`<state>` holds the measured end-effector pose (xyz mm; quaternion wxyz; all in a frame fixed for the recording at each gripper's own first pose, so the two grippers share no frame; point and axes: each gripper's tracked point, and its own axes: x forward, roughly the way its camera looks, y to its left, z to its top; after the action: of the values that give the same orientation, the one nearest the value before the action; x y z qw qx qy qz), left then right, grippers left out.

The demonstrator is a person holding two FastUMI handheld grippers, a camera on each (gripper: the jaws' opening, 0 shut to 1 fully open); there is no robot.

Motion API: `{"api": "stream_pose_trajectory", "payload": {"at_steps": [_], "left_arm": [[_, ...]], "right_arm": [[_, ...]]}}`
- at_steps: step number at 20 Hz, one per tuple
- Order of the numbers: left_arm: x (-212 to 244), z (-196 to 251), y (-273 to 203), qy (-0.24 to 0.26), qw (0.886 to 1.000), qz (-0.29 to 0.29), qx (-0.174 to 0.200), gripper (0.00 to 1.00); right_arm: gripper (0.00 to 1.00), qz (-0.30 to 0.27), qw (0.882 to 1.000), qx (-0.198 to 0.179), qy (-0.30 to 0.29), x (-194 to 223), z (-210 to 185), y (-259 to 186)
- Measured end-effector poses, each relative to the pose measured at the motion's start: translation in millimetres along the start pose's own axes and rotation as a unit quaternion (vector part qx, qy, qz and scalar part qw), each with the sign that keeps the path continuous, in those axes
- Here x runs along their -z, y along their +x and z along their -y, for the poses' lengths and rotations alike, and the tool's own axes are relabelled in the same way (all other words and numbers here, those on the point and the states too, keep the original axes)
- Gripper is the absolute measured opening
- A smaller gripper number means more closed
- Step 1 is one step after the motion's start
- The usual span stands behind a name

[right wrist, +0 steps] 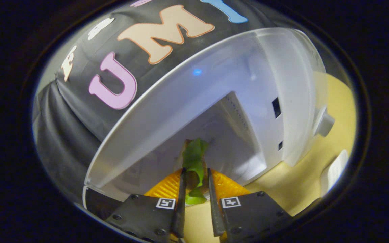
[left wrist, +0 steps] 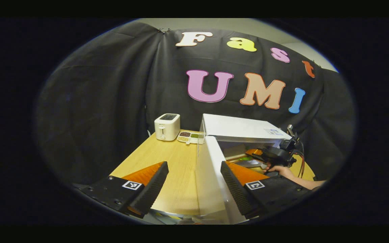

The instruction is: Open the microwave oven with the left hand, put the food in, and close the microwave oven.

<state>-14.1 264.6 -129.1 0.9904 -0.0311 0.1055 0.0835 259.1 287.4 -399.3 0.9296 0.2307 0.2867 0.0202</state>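
Note:
The white microwave (left wrist: 241,128) stands on the wooden table (left wrist: 167,162) with its door (left wrist: 211,168) swung open, edge-on toward me. My left gripper (left wrist: 194,189) is open, and the door's edge sits between its fingers, closer to the right one. My right gripper (left wrist: 275,155), held by a hand (left wrist: 279,170), reaches into the cavity. In the right gripper view the right gripper (right wrist: 196,172) is shut on the food (right wrist: 194,158), a green leafy piece with something brown behind it, held at the mouth of the microwave's cavity (right wrist: 214,135). The view is tilted.
A white toaster (left wrist: 167,126) and a small compartment tray (left wrist: 189,136) stand at the back of the table, left of the microwave. The microwave's knob (right wrist: 326,125) sticks out on its front panel. A white object (right wrist: 336,170) lies on the table near it.

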Motion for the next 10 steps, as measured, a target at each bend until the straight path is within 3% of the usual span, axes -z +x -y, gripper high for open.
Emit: {"api": "stream_pose_trajectory", "payload": {"at_steps": [1, 5, 6, 7, 8, 9, 10], "left_arm": [[3, -2, 0, -0.002, 1.000, -0.003, -0.002, 0.95], [12, -15, -2, -0.012, 1.000, -0.017, -0.012, 0.95], [13, -18, -3, -0.012, 1.000, -0.017, -0.016, 0.95], [14, -22, -3, -0.011, 1.000, -0.018, -0.020, 0.95], [15, -25, -4, -0.009, 1.000, -0.018, -0.023, 0.95], [17, -27, -6, -0.007, 0.999, -0.019, -0.025, 0.95], [19, -30, -6, -0.007, 0.999, -0.020, -0.028, 0.94]], "right_arm": [[0.26, -0.006, 1.000, 0.012, -0.025, 3, 6, 3], [0.96, 0.004, 0.998, 0.007, -0.056, -1, 5, -1], [0.89, 0.015, 0.998, 0.012, -0.060, -6, 6, -7], [0.91, 0.021, 0.998, 0.012, -0.063, -10, 7, -11], [1.00, 0.025, 0.998, 0.010, -0.064, -12, 5, -18], [0.99, 0.030, 0.997, 0.009, -0.068, -15, 6, -25], [0.91, 0.037, 0.997, 0.008, -0.073, -18, 6, -34]]}}
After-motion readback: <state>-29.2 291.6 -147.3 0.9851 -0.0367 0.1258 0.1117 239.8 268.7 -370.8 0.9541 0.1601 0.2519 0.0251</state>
